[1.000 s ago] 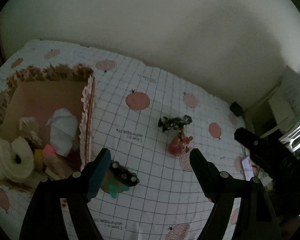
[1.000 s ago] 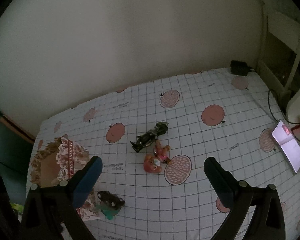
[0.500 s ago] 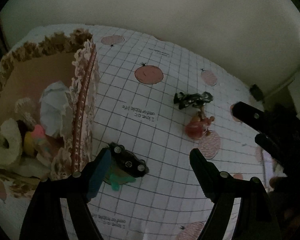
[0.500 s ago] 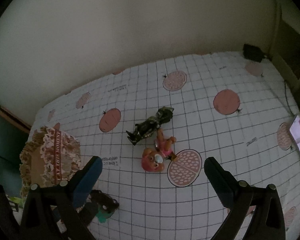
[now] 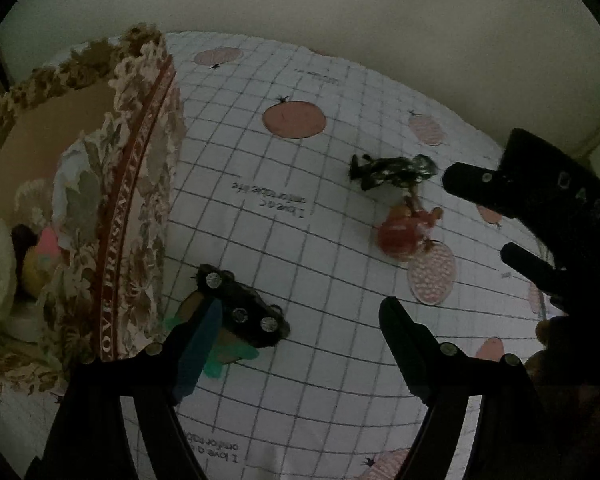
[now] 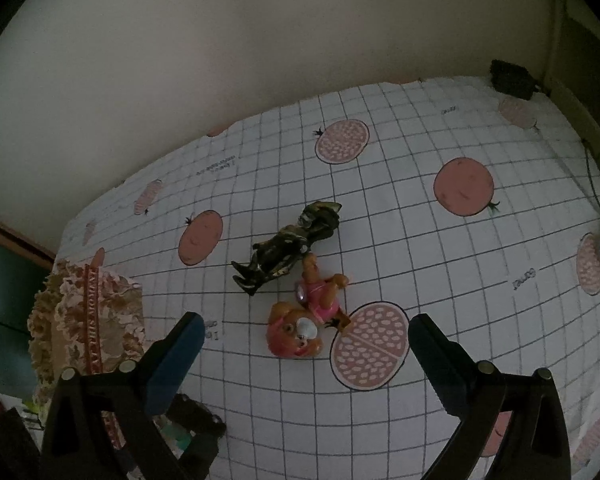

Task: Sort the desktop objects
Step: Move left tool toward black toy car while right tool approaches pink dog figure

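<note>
- On the gridded cloth point(image 6: 440, 264), three toys lie loose: a pink pup point(image 6: 300, 326) beside a dark figure point(image 6: 288, 248), the two touching or nearly so, and a black car point(image 5: 240, 312) on its back just beside the floral box point(image 5: 112, 208).
- I have my right gripper point(image 6: 302, 354) above the pup, jaws wide and holding nothing; the pup sits between the fingertips in my view.
- My left gripper point(image 5: 296, 328) is just as wide and empty, its left finger point(image 5: 200, 344) over the car's near end, close to the box wall.
- The box already holds soft, pale items; I can't make out what they are in this dim light.
- Risk on the right: closing here could catch the dark figure along with the pup, or nudge it away, since they lie so close.
- Risk on the left: the car is off-centre in my jaws, so a close could clip only its edge and flip it, or my finger could snag the box's frilled rim.
- The two grippers work near each other; I judge a collision possible if both carry toward the box together.
</note>
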`<state>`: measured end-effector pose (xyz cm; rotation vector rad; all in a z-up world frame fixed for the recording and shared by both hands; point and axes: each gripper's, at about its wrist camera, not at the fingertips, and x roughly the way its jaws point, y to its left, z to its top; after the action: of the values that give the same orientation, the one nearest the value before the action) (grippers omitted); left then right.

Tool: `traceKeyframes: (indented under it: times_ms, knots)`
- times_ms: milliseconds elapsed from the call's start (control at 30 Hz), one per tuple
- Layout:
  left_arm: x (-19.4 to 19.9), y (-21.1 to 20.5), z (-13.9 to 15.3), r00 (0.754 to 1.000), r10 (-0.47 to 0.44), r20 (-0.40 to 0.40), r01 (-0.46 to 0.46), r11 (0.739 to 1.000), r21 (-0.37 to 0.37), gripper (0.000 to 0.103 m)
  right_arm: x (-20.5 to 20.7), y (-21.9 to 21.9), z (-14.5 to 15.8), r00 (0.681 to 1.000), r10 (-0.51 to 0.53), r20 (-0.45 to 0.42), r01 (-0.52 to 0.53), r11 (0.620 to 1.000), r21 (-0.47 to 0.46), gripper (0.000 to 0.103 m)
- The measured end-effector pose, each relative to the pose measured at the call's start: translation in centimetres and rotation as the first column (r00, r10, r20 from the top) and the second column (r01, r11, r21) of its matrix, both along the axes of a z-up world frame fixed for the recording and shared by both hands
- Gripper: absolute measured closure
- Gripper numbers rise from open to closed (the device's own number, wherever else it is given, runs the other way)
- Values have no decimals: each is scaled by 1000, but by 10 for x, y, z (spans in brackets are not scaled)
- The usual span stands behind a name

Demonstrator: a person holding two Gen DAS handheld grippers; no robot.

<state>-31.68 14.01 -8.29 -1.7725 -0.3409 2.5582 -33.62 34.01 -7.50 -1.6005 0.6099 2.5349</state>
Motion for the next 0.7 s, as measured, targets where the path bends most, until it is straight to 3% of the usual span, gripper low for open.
traceKeyframes:
  times_ms: [700]
  knots:
    - [-6,-3,-31,998,41,51,-42,999,16,27,-29,-2,-37,997,27,73,-28,1000,14,0]
